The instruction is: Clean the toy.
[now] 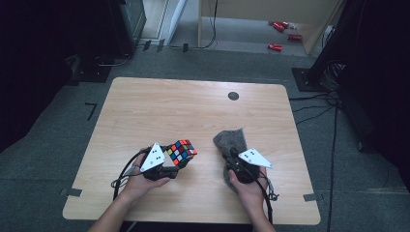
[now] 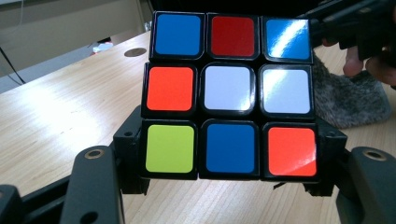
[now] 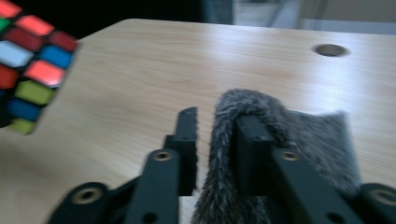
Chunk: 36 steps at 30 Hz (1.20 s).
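Note:
A scrambled Rubik's cube (image 1: 182,152) is held off the wooden table (image 1: 193,106), with my left gripper (image 1: 177,165) shut on its lower sides. In the left gripper view the cube (image 2: 229,98) shows blue, red, white, orange and green squares between the jaws. A grey furry cloth (image 1: 231,140) lies at the centre right. My right gripper (image 1: 235,153) reaches into it. In the right gripper view a fold of the cloth (image 3: 308,140) drapes over the right jaw and fills most of the gap of my right gripper (image 3: 217,123). A thin slit remains beside the left jaw.
A round dark hole (image 1: 233,95) sits in the tabletop near the far edge. Bare wood stretches across the far half and left side. Red objects (image 1: 280,36) lie on the floor beyond the table. The other hand (image 2: 369,60) shows behind the cube, above the cloth (image 2: 350,102).

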Each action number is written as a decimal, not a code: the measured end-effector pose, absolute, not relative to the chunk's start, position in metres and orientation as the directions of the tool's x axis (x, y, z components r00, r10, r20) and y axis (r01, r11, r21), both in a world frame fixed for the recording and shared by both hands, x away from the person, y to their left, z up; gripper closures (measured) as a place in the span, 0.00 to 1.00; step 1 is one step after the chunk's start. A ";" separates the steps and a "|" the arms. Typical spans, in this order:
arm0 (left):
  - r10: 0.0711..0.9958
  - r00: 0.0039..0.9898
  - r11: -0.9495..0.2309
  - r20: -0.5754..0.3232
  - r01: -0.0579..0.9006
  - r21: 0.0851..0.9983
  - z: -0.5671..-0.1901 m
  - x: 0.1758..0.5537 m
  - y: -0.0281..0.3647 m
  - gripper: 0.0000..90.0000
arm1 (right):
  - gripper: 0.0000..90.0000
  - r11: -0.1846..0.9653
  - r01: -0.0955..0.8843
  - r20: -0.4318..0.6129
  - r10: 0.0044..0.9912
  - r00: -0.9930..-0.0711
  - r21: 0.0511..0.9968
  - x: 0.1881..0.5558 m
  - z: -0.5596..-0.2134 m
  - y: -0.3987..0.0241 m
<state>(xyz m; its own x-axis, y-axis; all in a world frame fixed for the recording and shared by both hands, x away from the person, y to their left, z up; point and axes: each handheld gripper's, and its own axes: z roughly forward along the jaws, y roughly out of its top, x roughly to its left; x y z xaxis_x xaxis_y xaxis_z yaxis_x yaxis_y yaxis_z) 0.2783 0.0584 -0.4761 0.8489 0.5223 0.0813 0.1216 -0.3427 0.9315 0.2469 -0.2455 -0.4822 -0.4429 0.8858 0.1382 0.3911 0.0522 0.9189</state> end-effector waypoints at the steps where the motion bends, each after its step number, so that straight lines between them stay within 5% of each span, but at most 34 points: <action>1: 0.522 0.849 -0.342 0.081 0.122 0.932 -0.476 0.279 0.059 0.39 | 0.66 0.068 0.382 0.132 0.870 -0.475 0.922 0.247 -0.482 -0.242; 11: 0.525 0.848 -0.333 0.076 0.122 0.935 -0.475 0.279 0.062 0.39 | 0.29 0.165 0.329 0.088 0.768 -0.635 0.930 0.246 -0.479 -0.245; 24: 0.519 0.851 -0.334 0.075 0.121 0.935 -0.475 0.281 0.060 0.39 | 0.24 0.261 0.292 0.035 0.688 -0.725 0.920 0.242 -0.485 -0.288; 30: 0.509 0.857 -0.342 0.077 0.119 0.932 -0.476 0.281 0.055 0.39 | 0.11 0.251 0.210 -0.013 0.670 -0.742 0.945 0.243 -0.478 -0.285; 36: 0.501 0.862 -0.347 0.077 0.118 0.931 -0.476 0.278 0.054 0.39 | 0.00 0.311 0.227 -0.056 0.692 -0.719 0.923 0.262 -0.492 -0.267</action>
